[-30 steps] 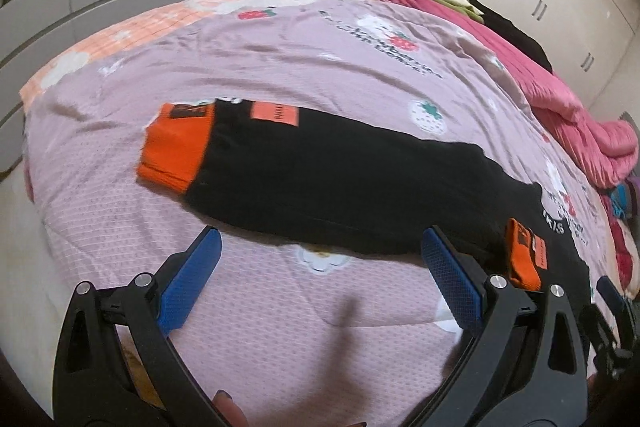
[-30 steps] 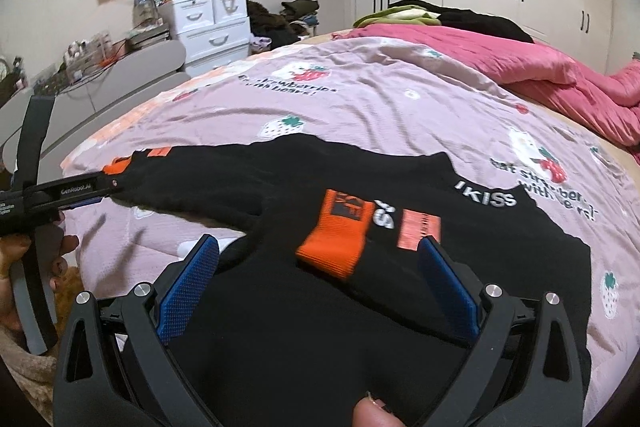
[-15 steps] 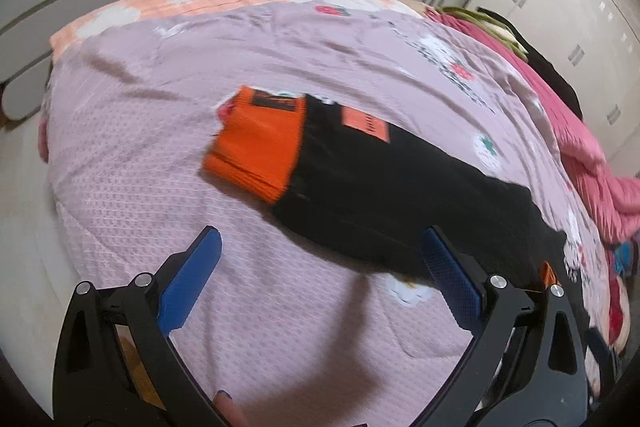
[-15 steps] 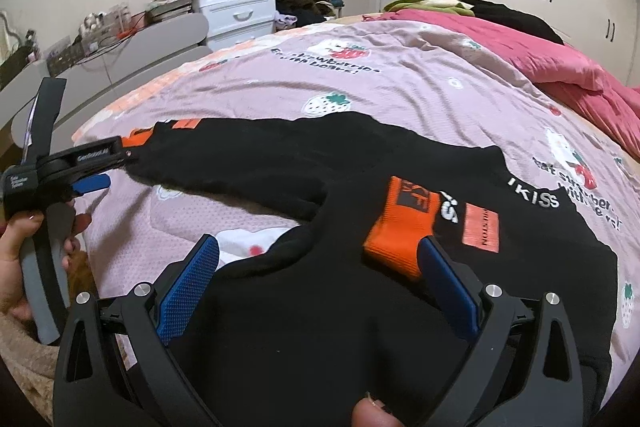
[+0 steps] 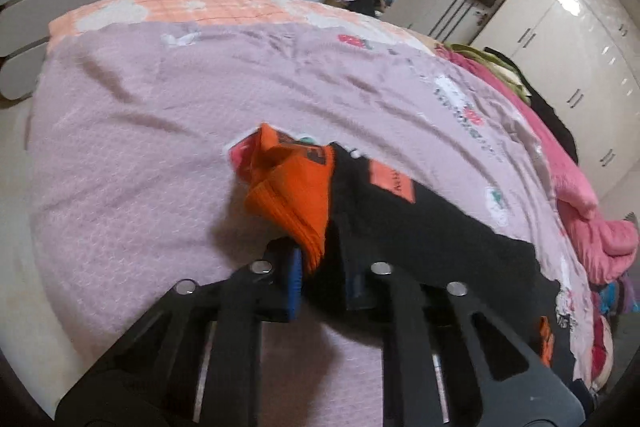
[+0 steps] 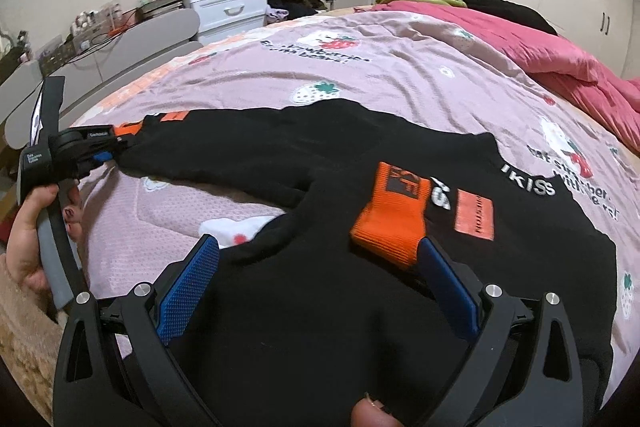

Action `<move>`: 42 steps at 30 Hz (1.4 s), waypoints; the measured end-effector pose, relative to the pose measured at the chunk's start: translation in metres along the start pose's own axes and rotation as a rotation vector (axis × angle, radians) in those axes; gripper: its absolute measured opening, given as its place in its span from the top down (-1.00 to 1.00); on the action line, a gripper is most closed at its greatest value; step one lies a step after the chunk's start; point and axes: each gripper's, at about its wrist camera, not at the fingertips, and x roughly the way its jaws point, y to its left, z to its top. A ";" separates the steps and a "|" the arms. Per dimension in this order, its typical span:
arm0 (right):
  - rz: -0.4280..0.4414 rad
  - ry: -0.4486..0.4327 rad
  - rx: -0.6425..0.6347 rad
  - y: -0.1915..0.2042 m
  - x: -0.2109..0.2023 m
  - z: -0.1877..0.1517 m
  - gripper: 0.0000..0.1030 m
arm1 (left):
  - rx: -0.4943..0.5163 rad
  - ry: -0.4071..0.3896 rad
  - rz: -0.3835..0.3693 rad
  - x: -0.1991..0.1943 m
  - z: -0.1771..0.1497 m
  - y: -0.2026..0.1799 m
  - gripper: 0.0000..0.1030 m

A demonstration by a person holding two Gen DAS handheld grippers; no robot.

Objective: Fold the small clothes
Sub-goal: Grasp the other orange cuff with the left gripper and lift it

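There, at the left, the left claw (image 5: 320, 279) had just been closing and was clamped on the orange cuff (image 5: 296, 195) of the black sweatshirt (image 6: 320, 287), which lay spread on the pink strawberry bedspread (image 6: 400, 67). A grey headboard (image 6: 132, 43) and white drawers (image 6: 224, 3) stood beyond the bed's far edge. Further right, the right claw (image 6: 316, 283) hovered with jaws apart over the shirt body, the folded-in second cuff (image 6: 392, 215) touching its right pad. A crumpled pink quilt (image 6: 540, 55) filled the bed's right side.

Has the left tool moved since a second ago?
Yes. The left tool closed in on the orange ribbed sleeve cuff, away from the grey headboard, its jaws just closing.
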 end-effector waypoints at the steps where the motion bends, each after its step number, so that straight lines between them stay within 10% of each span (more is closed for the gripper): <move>1: -0.006 -0.001 0.004 -0.003 -0.001 -0.001 -0.92 | 0.009 -0.010 -0.005 -0.003 0.000 -0.003 0.86; 23: -0.132 -0.064 0.235 -0.115 -0.064 -0.029 -0.92 | 0.157 -0.159 -0.249 -0.089 0.018 -0.106 0.89; 42: -0.150 -0.166 0.454 -0.188 -0.111 -0.052 -0.92 | 0.318 -0.129 -0.374 -0.102 -0.009 -0.196 0.92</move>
